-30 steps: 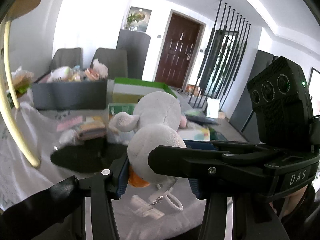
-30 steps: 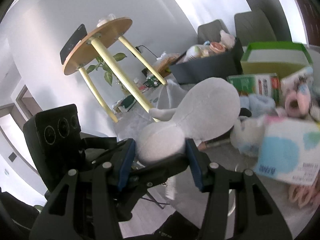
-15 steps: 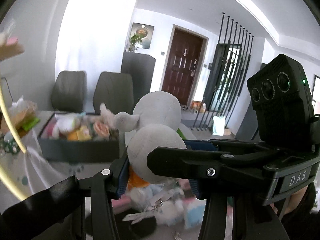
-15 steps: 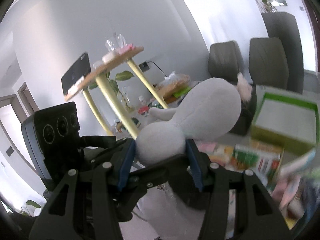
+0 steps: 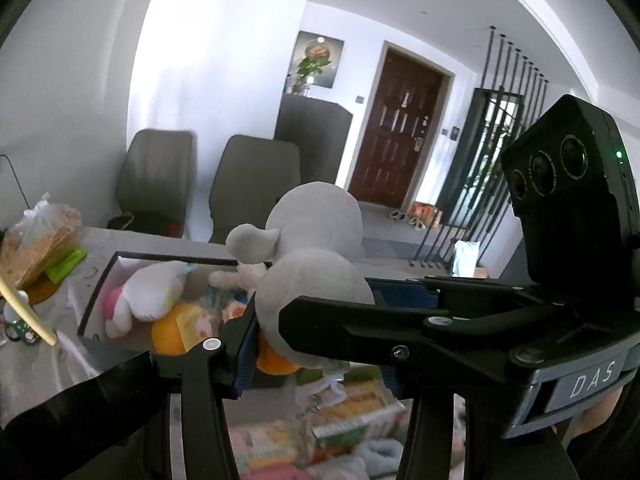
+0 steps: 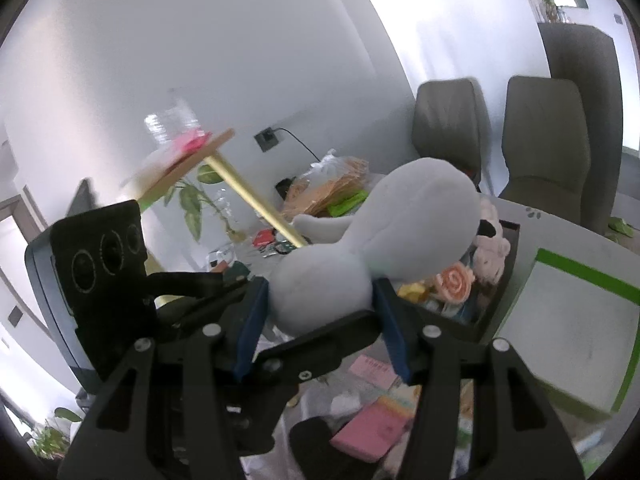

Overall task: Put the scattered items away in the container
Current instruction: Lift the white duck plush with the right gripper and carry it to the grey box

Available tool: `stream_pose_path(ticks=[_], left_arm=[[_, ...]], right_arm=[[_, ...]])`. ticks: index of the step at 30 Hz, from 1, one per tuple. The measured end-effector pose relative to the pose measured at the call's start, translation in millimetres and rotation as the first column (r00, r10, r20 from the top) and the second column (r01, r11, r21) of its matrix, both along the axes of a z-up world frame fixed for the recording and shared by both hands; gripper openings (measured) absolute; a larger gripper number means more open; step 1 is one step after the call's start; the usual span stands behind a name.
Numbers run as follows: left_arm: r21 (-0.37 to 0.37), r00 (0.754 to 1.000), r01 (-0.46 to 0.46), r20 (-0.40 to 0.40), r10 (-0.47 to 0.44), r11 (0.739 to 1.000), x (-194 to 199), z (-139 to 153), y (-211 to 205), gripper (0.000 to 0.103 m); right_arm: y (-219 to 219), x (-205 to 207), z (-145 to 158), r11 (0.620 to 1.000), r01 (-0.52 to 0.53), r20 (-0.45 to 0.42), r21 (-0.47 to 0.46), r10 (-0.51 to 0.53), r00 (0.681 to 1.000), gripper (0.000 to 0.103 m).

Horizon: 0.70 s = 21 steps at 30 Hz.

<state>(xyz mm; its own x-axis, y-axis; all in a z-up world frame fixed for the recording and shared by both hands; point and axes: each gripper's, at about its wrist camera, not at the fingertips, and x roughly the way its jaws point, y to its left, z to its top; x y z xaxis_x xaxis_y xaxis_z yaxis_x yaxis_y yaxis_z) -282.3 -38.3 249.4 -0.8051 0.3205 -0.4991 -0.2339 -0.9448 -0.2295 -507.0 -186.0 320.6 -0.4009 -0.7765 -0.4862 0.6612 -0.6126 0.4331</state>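
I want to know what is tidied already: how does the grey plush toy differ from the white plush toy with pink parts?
The grey plush toy is held up by the left tongs and the right tongs; the white plush toy lies inside the grey container. The grey plush toy shows an orange part below; the white plush toy shows pink parts. Both are soft toys.
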Motion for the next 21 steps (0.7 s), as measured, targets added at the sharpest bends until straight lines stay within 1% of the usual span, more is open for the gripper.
stream_pose_path(ticks=[6,12,17,21], left_arm=[[-0.016,0.998,-0.06,0.019,0.06,0.998,-50.5,-15.4,-15.3,0.051],[0.029,0.993,-0.112,0.039,0.11,0.993,-85.5,-42.5,-36.3,0.051],[0.036,0.986,-0.146,0.086,0.143,0.989,-111.2,-74.0,-44.7,0.051],[0.054,0.982,-0.148,0.124,0.14,0.988,-126.4,-96.9,-48.5,0.051]], right_arm=[[-23.6,-58.8,-9.7,1.0,-0.019,0.018,0.015,0.019,1.0,0.056],[-46.5,-107.7,-27.0,0.999,-0.036,0.051,0.031,0.034,0.998,0.056],[-58.0,-140.6,-56.7,0.999,-0.04,0.097,0.028,0.037,0.995,0.057],[-62.0,-159.2,-80.0,0.998,-0.044,0.143,0.033,0.039,0.989,0.057]])
